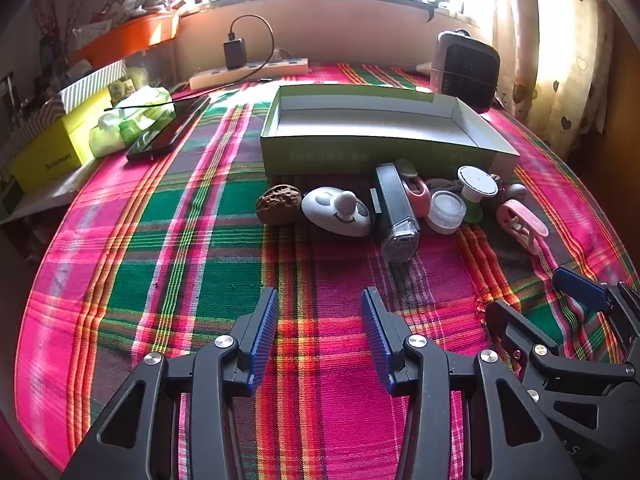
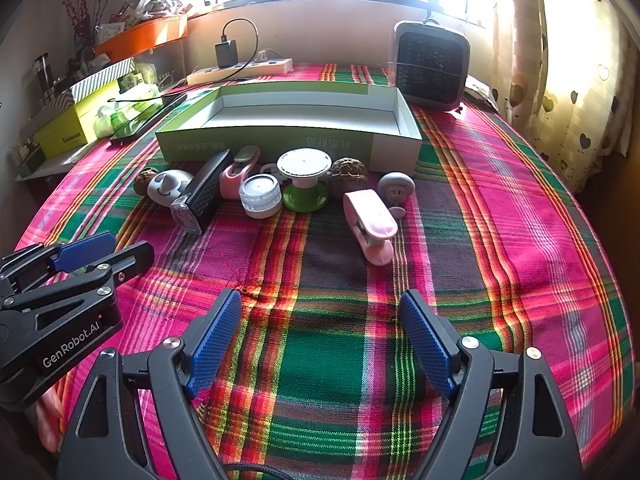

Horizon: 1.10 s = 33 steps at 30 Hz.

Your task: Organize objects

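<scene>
An open, empty box with green sides (image 1: 380, 152) (image 2: 280, 144) lies at the far middle of the plaid cloth. In front of it is a row of small items: a brown walnut-like ball (image 1: 279, 204), a white smiley oval (image 1: 336, 210) (image 2: 168, 186), a black light (image 1: 394, 212) (image 2: 204, 192), a clear jar (image 1: 445, 212) (image 2: 260, 194), a green-and-white spool (image 1: 476, 188) (image 2: 304, 178), a pink clip (image 1: 520, 220) (image 2: 372, 224) and a mushroom figure (image 2: 396, 188). My left gripper (image 1: 320, 296) (image 2: 130, 242) and right gripper (image 2: 320, 296) (image 1: 536, 296) hover side by side short of the row, both open and holding nothing.
A small heater (image 2: 430, 64) stands at the back right beside a curtain. A power strip with a plugged charger (image 2: 240, 70) runs along the back wall. At the left are a black phone (image 1: 168, 132), a yellow box (image 1: 52, 152) and clutter under an orange tray (image 1: 128, 36).
</scene>
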Each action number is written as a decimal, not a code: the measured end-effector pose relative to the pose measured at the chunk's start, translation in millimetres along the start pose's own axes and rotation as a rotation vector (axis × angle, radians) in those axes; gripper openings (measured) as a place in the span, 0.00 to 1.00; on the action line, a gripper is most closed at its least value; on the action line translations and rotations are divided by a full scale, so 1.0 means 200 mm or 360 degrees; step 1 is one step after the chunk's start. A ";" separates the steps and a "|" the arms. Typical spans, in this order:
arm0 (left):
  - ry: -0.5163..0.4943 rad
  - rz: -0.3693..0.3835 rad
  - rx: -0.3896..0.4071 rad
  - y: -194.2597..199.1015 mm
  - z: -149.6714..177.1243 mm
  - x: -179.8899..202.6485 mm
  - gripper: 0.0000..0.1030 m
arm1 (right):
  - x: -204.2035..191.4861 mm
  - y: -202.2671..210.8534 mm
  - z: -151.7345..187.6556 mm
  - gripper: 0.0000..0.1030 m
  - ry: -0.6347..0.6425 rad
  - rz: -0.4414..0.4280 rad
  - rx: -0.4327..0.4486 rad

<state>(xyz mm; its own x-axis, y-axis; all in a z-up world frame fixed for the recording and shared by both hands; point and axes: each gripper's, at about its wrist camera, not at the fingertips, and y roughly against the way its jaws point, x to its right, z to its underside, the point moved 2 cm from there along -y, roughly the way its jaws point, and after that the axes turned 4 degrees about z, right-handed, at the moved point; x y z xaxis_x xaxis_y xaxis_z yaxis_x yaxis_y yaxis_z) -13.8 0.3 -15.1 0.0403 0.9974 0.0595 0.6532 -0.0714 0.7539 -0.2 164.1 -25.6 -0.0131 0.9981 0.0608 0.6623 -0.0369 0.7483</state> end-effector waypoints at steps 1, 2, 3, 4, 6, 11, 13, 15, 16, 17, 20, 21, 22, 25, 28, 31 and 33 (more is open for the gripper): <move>0.0002 0.0001 0.0000 0.00 0.00 0.00 0.40 | 0.00 0.00 0.00 0.79 0.0000 0.0000 -0.0001; 0.0003 0.0000 0.0000 0.00 0.00 0.00 0.40 | 0.00 0.00 0.00 0.79 0.0000 0.0000 0.0001; 0.0000 -0.0001 -0.0001 0.00 0.00 0.00 0.40 | 0.00 0.00 0.00 0.79 -0.0001 0.0000 0.0001; -0.0001 0.0000 -0.0002 0.00 0.00 0.00 0.40 | 0.00 0.00 0.00 0.79 -0.0001 0.0000 0.0002; -0.0001 0.0000 -0.0002 0.00 0.00 0.00 0.40 | 0.01 0.00 0.00 0.79 -0.0001 0.0000 0.0003; -0.0003 -0.0001 -0.0002 0.00 0.00 0.00 0.40 | 0.00 0.00 0.00 0.79 -0.0001 -0.0001 0.0004; -0.0007 0.0000 -0.0001 0.00 -0.01 0.00 0.40 | 0.00 0.00 0.00 0.79 -0.0001 -0.0001 0.0004; -0.0011 0.0002 0.0000 0.01 -0.01 0.00 0.40 | 0.00 0.00 0.00 0.79 -0.0001 -0.0001 0.0004; -0.0010 0.0001 0.0000 0.01 -0.01 0.00 0.40 | 0.00 0.00 0.00 0.79 -0.0002 -0.0001 0.0005; -0.0011 0.0000 0.0001 0.01 -0.01 0.00 0.40 | 0.00 0.00 0.00 0.79 -0.0002 -0.0001 0.0005; -0.0012 0.0000 0.0003 0.01 -0.01 0.00 0.40 | 0.00 0.00 0.00 0.79 -0.0002 -0.0001 0.0005; -0.0012 0.0000 0.0003 0.01 -0.01 0.00 0.40 | 0.00 0.00 0.00 0.79 -0.0002 -0.0001 0.0005; -0.0012 -0.0001 0.0002 0.01 -0.01 0.00 0.40 | 0.00 0.00 0.00 0.79 -0.0002 -0.0001 0.0005; -0.0011 0.0000 0.0001 0.01 -0.01 0.00 0.40 | 0.00 0.00 0.00 0.79 -0.0002 -0.0001 0.0005; -0.0018 0.0012 -0.0007 0.01 -0.01 0.01 0.40 | 0.00 0.00 0.00 0.79 -0.0002 -0.0002 0.0005; -0.0020 0.0011 -0.0009 0.01 -0.01 0.00 0.40 | 0.01 0.01 0.00 0.79 -0.0001 -0.0003 0.0003; -0.0019 0.0013 -0.0007 0.01 -0.01 0.01 0.40 | 0.01 0.00 0.00 0.79 0.0001 -0.0005 0.0001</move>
<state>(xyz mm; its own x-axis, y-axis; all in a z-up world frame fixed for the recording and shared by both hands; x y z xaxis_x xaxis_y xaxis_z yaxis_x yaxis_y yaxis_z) -13.7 1.2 -13.1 0.0545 0.9968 0.0577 0.6496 -0.0793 0.7562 0.8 166.7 -25.3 -0.0160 0.9981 0.0589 0.6627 -0.0335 0.7481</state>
